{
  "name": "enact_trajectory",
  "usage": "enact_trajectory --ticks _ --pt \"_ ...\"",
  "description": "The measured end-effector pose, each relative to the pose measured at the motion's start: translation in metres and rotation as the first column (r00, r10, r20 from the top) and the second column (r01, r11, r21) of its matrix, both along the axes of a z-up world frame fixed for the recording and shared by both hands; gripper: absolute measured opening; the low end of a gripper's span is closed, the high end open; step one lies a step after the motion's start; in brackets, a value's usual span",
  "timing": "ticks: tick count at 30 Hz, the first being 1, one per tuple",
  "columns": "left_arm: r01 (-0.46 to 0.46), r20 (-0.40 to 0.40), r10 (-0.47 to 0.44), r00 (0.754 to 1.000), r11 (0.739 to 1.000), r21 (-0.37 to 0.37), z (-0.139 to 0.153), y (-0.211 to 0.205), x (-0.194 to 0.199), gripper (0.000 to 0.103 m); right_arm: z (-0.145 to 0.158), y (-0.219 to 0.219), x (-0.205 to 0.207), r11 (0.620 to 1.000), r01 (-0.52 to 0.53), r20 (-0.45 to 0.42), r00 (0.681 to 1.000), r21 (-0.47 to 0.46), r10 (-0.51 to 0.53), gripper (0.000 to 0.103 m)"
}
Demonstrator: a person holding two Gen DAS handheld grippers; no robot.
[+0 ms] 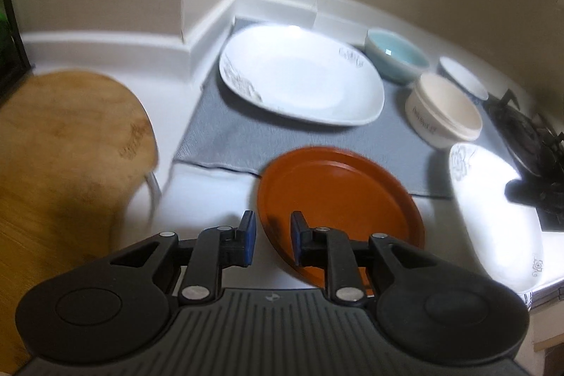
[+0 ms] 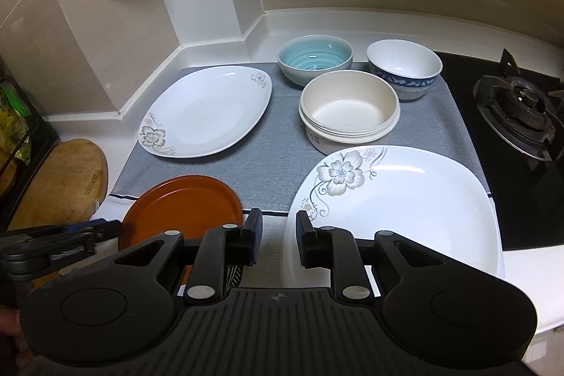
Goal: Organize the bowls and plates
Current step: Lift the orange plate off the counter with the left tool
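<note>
At the bottom of the left wrist view, the left gripper (image 1: 272,236) is held apart astride the orange plate's (image 1: 338,196) rim, unclamped. The right gripper (image 2: 278,236) is held apart, empty, beside the near floral plate (image 2: 405,210). Farther up, three bowls (image 2: 347,108) are seen.

Cutting board (image 1: 63,147) blurred; near white plate (image 1: 493,217) overexposed, edge-cut

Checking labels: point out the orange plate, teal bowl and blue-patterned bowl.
orange plate (image 2: 183,207): right wrist view, middle of its flat inside.
teal bowl (image 2: 314,56): right wrist view, glazed inside.
blue-patterned bowl (image 2: 405,81): right wrist view, outer blue band.
</note>
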State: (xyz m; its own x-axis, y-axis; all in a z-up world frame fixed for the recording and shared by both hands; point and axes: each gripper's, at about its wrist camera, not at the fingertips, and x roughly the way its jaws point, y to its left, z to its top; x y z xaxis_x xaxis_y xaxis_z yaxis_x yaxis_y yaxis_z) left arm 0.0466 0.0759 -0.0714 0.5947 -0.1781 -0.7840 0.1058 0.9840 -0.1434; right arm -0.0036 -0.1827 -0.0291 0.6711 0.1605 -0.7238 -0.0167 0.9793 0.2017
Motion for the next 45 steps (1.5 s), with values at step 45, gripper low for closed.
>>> enact_trajectory --ticks 45 --pt "-0.002 -0.051 0.001 0.999 1.000 -0.007 -0.007 0.021 -0.022 0.016 -0.066 0.076 0.048 0.974 -0.225 -0.213 0.951 0.013 0.223 0.032"
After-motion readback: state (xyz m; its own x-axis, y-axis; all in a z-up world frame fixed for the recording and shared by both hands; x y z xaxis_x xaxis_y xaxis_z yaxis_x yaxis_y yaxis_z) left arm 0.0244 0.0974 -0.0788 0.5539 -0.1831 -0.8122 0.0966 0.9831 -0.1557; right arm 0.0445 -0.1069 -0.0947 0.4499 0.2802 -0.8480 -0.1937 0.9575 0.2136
